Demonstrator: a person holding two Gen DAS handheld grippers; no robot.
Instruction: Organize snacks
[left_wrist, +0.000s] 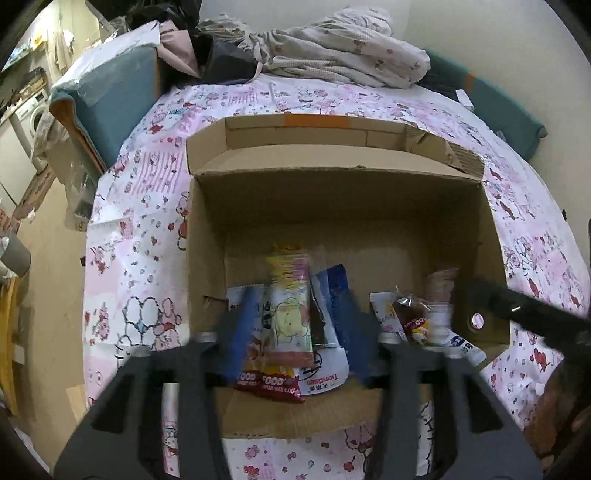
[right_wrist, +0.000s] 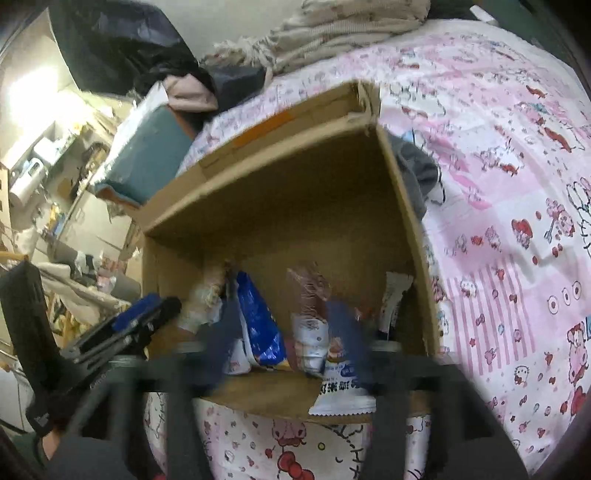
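Observation:
An open cardboard box (left_wrist: 207, 236) lies on a pink patterned bedsheet and holds several snack packets. My left gripper (left_wrist: 295, 328) hangs over the box's near side, fingers wide apart; a yellow and pink cartoon packet (left_wrist: 290, 306) sits between them, untouched on either side. A blue and white packet (left_wrist: 332, 295) lies beside it, and a brown wrapped snack (left_wrist: 410, 317) further right. My right gripper (right_wrist: 286, 332) is also open over the box (right_wrist: 295, 192), with a white and brown packet (right_wrist: 310, 325) and a blue packet (right_wrist: 258, 321) between its blurred fingers. Both views are motion-blurred.
A heap of clothes and bedding (left_wrist: 325, 48) lies at the far end of the bed. A teal cushion (left_wrist: 110, 107) stands at the left edge. The other gripper's black arm (left_wrist: 524, 314) reaches in from the right. A cluttered room with a washing machine (left_wrist: 33, 114) lies to the left.

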